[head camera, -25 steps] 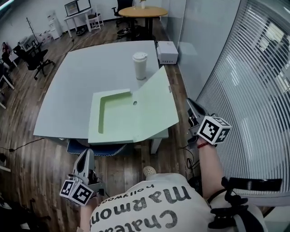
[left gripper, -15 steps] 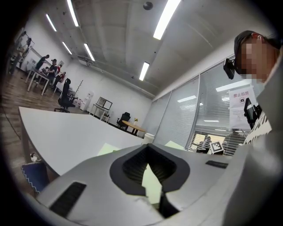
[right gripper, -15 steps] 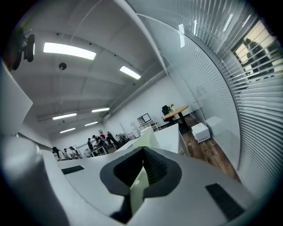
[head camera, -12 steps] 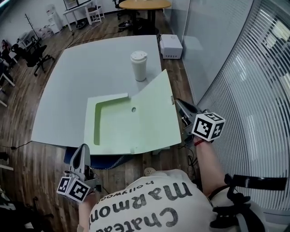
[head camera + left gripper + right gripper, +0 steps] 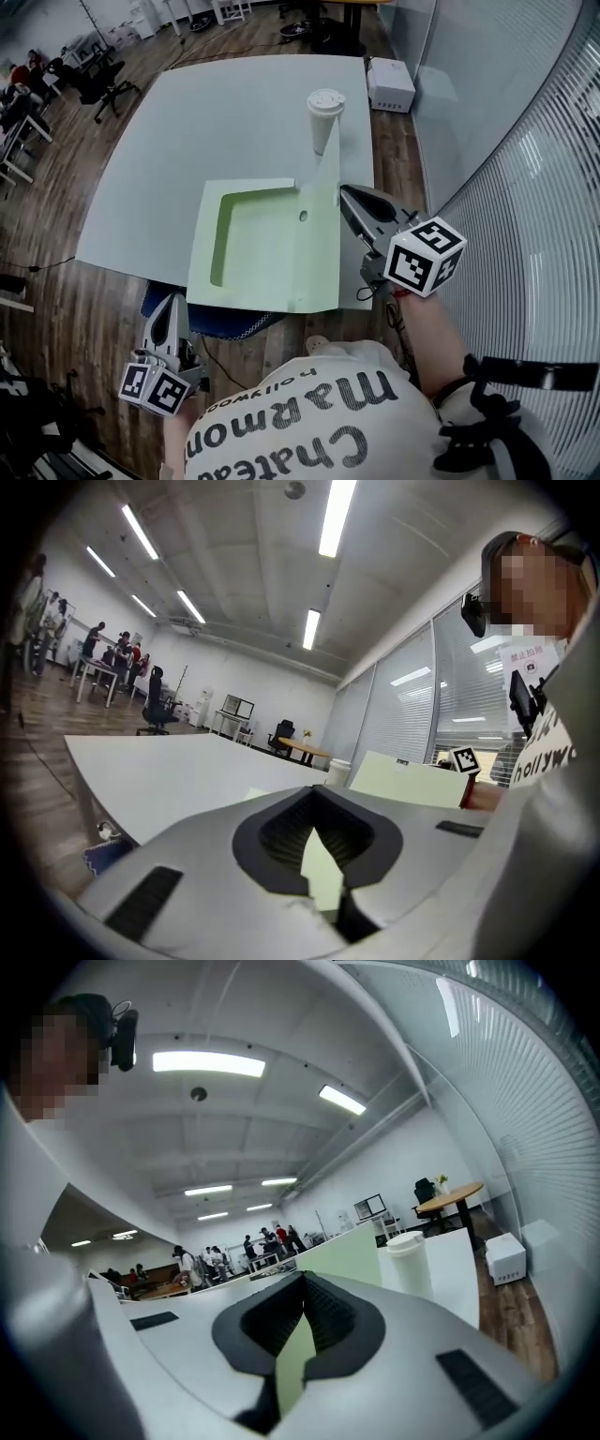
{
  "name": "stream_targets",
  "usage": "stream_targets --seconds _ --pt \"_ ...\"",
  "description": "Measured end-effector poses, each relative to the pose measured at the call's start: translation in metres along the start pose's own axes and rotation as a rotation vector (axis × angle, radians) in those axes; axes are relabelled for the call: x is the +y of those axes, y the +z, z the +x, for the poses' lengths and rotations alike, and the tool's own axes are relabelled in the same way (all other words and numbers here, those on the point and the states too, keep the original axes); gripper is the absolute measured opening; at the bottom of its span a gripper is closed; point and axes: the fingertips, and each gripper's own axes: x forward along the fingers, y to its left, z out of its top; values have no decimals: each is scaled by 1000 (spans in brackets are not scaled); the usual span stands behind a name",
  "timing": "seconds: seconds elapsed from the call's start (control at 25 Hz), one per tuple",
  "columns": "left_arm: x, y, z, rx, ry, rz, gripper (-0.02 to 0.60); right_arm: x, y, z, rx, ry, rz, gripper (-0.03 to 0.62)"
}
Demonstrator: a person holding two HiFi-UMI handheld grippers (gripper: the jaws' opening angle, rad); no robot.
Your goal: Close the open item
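Observation:
A pale green file box point(image 5: 253, 234) lies open on the white table point(image 5: 206, 112) near its front edge. Its lid point(image 5: 321, 225) stands almost upright along the box's right side. My right gripper point(image 5: 349, 197) is shut and its tips sit against the lid's outer face, just right of it. In the right gripper view the lid point(image 5: 347, 1246) rises right ahead of the jaws. My left gripper point(image 5: 171, 309) hangs shut below the table's front edge at lower left, holding nothing. From the left gripper view the lid point(image 5: 412, 780) shows far off to the right.
A white lidded paper cup point(image 5: 324, 117) stands on the table just behind the lid. A white box point(image 5: 389, 84) sits on the floor past the table's right corner. A blue chair seat point(image 5: 216, 319) is under the front edge. Window blinds point(image 5: 544, 187) run along the right.
The lid has swung up from a low slant to nearly upright, with my right gripper moving left and up behind it. The left gripper has barely moved.

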Motion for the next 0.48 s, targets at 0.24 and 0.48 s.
stream_targets --seconds 0.24,0.48 --pt "34 2 -15 -28 80 -19 -6 27 -4 55 9 104 23 0" --pt "65 -1 -36 -67 198 -49 -6 46 -21 98 55 203 18 0"
